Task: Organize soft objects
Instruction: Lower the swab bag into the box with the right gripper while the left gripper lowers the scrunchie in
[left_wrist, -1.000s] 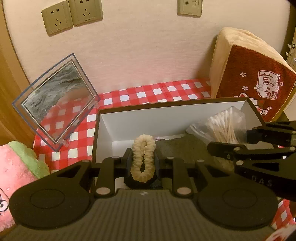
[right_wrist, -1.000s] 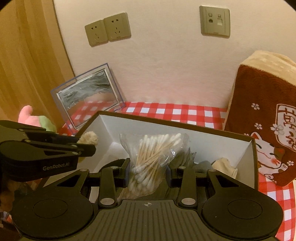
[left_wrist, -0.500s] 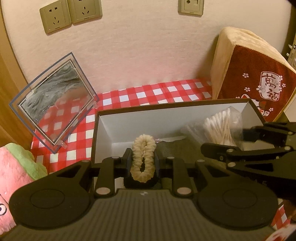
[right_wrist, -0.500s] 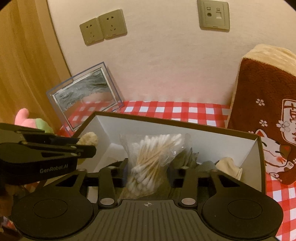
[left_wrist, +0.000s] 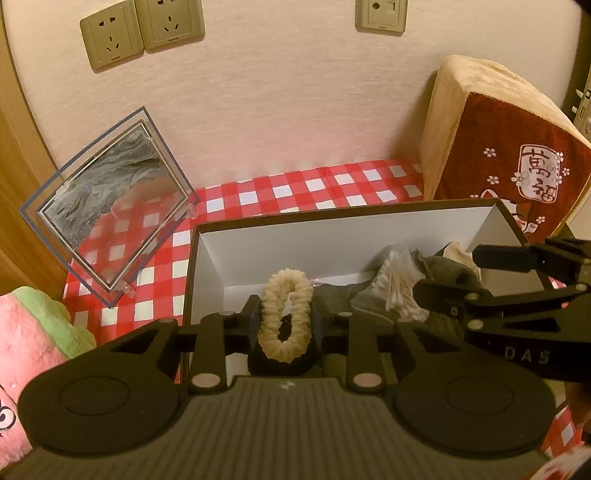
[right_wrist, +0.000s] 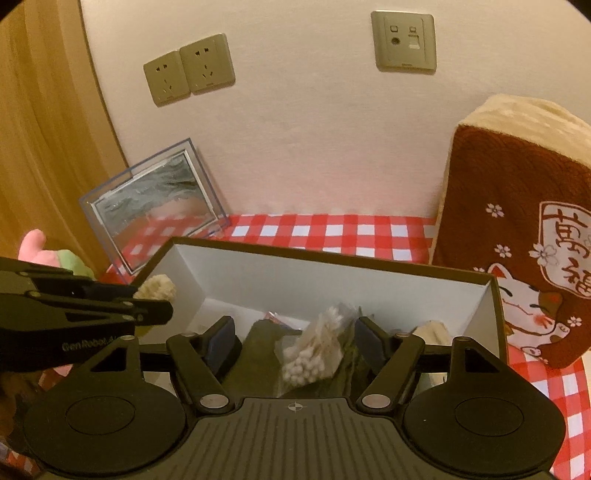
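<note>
A cream scrunchie is pinched by the left gripper, whose jaws are opening, above the box. A bag of cotton swabs lies loose inside, between the right gripper's opening jaws.

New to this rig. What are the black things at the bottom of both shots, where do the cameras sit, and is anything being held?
No robot arm here: a person carries a handheld two-finger gripper in each hand, with a fisheye camera on each looking along its fingers. The black shape low in each picture is that gripper itself.

Left wrist view: the left gripper has a cream scrunchie between its pads, jaws opening. The right gripper shows at its right edge.

Right wrist view: its jaws are opening, clear of the bag of cotton swabs, which lies in the box.

The box stands on a red checked cloth, with a clear frame and a red cushion nearby.
</note>
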